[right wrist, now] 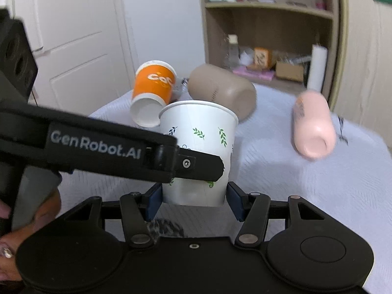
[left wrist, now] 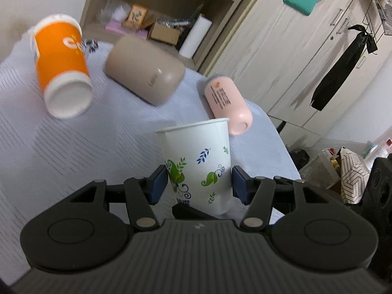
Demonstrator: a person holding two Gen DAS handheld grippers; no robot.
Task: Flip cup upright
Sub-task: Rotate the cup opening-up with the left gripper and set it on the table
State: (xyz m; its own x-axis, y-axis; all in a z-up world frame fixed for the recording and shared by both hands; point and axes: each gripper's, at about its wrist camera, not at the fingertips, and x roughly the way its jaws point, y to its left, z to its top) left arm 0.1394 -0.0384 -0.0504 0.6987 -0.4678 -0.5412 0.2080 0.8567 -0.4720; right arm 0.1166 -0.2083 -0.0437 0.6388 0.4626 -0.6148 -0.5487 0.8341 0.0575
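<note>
A white paper cup with green and blue leaf prints (left wrist: 198, 164) stands mouth up between both grippers; it also shows in the right wrist view (right wrist: 198, 152). My left gripper (left wrist: 199, 183) has its blue pads against the cup's sides. My right gripper (right wrist: 193, 198) has its pads on either side of the cup's base, touching or nearly so. The left gripper's black finger (right wrist: 196, 165) crosses the front of the cup in the right wrist view. An orange paper cup (left wrist: 61, 66) lies on its side behind, as do a beige cup (left wrist: 144, 69) and a pink bottle (left wrist: 227, 103).
A pale quilted cloth (left wrist: 73, 142) covers the table. A wooden shelf (right wrist: 269, 29) with boxes and a paper roll stands behind it. A wardrobe (left wrist: 306, 49) with a black ribbon is to the right. Bags sit on the floor (left wrist: 348, 171) beyond the table's right edge.
</note>
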